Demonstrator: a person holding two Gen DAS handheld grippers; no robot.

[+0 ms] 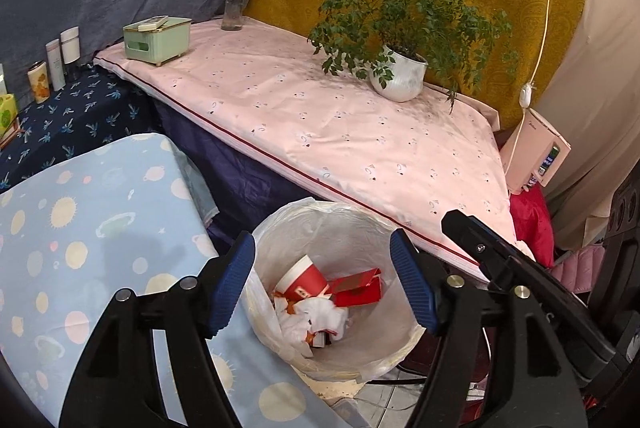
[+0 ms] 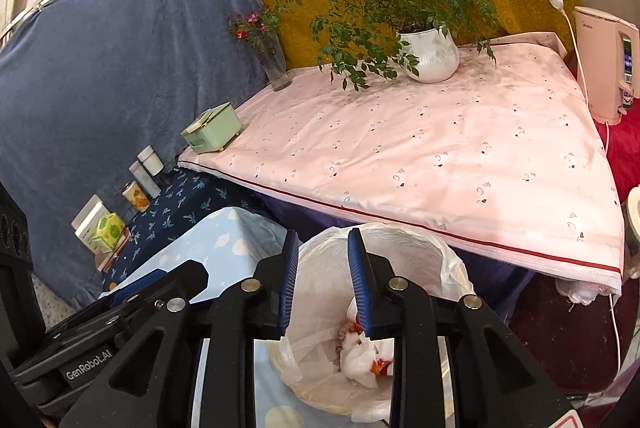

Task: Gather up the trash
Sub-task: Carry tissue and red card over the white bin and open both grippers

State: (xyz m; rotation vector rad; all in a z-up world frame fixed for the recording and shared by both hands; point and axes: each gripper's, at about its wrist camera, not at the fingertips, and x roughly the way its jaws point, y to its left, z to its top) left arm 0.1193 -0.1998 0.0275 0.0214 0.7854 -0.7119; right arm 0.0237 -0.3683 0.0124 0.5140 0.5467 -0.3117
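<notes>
L tool was held wide open, R tool part open, both empty, over lined trash bin w/ red paper cup.

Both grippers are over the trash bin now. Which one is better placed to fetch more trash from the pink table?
Probably either: no trash shows on the pink table. Left gripper and right gripper both hang empty-jawed over the bin.

Pink cloth w/ tiny dark motifs & red piping, lt-blue sheet w/ cream dots, red cup.
</notes>
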